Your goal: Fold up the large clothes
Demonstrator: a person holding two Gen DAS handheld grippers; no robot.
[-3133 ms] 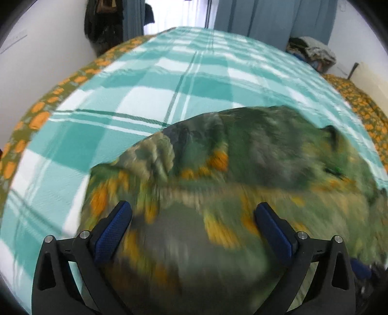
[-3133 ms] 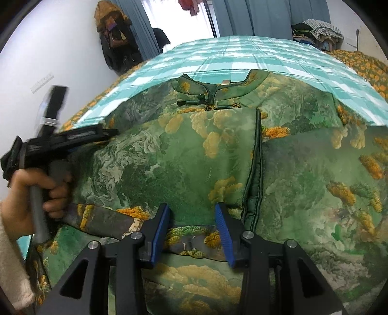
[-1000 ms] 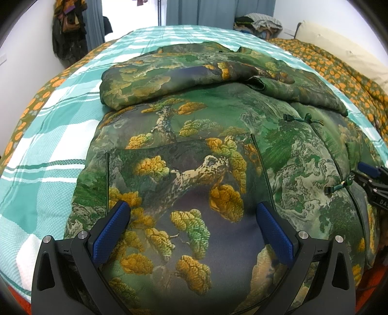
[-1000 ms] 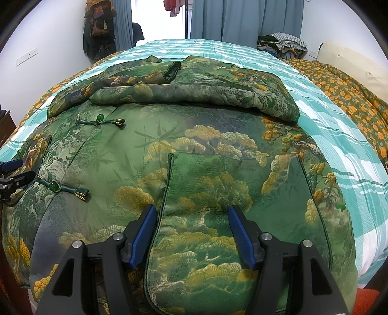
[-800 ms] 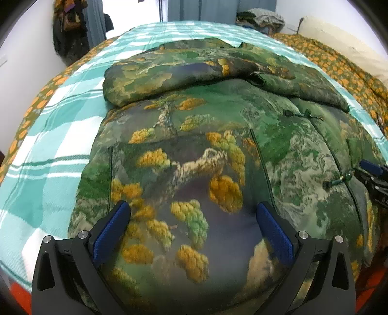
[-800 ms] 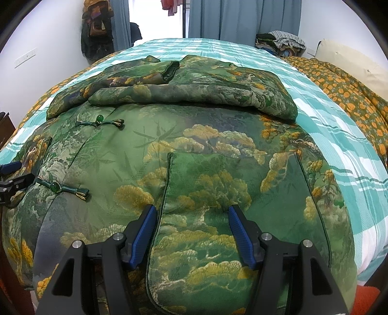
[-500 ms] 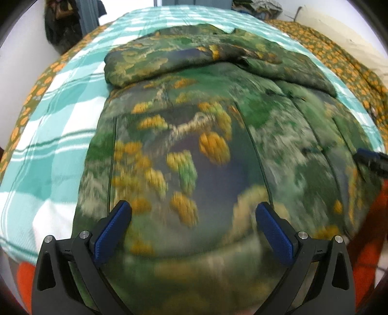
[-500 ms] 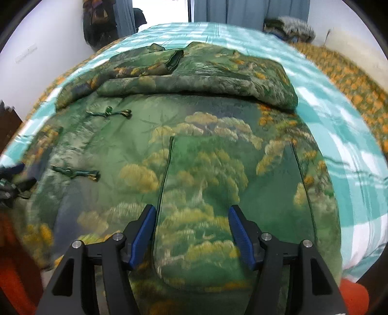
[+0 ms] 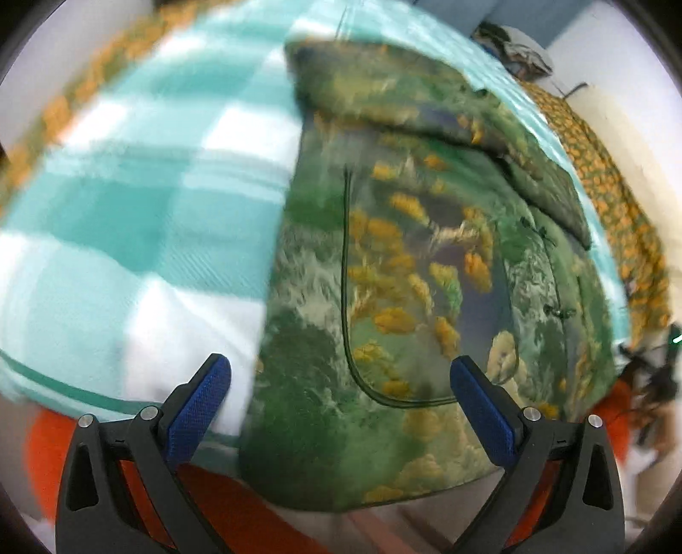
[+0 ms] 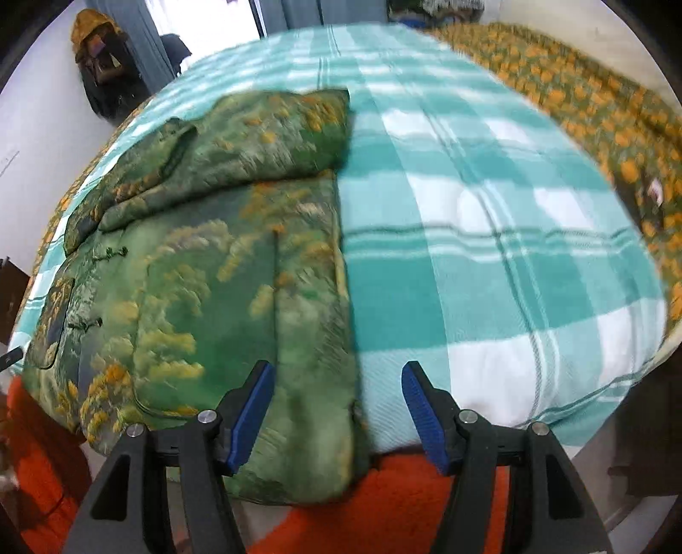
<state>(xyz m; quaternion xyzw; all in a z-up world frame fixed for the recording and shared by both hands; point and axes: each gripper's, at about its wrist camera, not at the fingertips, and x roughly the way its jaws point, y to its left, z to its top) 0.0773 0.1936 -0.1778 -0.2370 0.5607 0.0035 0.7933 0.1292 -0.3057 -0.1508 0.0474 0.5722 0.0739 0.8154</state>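
1. Left gripper (image 9: 341, 385): jaws spread wide, nothing btwn the blue pads (image 9: 198, 398), hanging just off the near edge of the bed. Its left pad sits in front of the blanket, right pad in front of the jacket hem.
2. Right gripper (image 10: 336, 402): jaws also apart, narrower than the left, holding nothing. The jacket's near right corner shows btwn its pads, but pads don't touch the cloth as far as I can tell.
3. Under both grippers: orange-red fabric (image 10: 383, 498) below the bed edge; can't tell what it is.
4. Jacket (image 9: 409, 264): green padded thing w/ gold tree and cloud print, lying flat on the bed, hem draped a bit over the near edge. Dark-piped patch pocket (image 9: 426, 298) on the near panel in the left view.
5. Small knot fastenings (image 10: 111, 252) run down the front, seen at the left side in the right wrist view.
6. Further up: sleeves (image 10: 238, 149) folded in across the chest, making a thicker band across the jacket's far end.
7. Blanket (image 10: 490, 255): teal and white plaid, covers the bed on both sides of the jacket.
8. Beyond that, right side: orange-flower bedspread (image 10: 596, 111) along the blanket's edge.
9. Far back: dark coats (image 10: 106, 72) hanging on the wall, grey-blue curtains (image 10: 324, 12), blurry clothes pile (image 9: 515, 51).
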